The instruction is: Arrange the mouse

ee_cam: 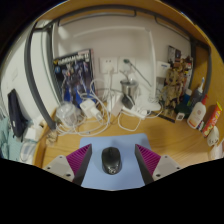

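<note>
The gripper [111, 163] was over the near part of a wooden bench [170, 135]. Its fingers were spread apart, the pink pads [80, 158] showing on their inner faces.

The mouse [110, 158], dark grey to black, lay between the fingers on a pale blue mouse mat [114, 142]. A narrow gap showed at either side of it, so the fingers were about it and not pressing on it. It rested on the mat on its own weight. The mat ran from between the fingers to a little way ahead of them.

Beyond the mat, a tangle of white cables [88, 112] and chargers lay on the bench against the wall. A white power strip or socket panel [122, 68] sat on the wall above them, with plugs in it. To the left of it a printed box or picture with a figure [73, 72] stood leaning against the wall. On the right of the bench stood a cluster of bottles [203, 110], one with an orange part. A dark upright object [16, 108] stood on the far left; could not tell what it was.
</note>
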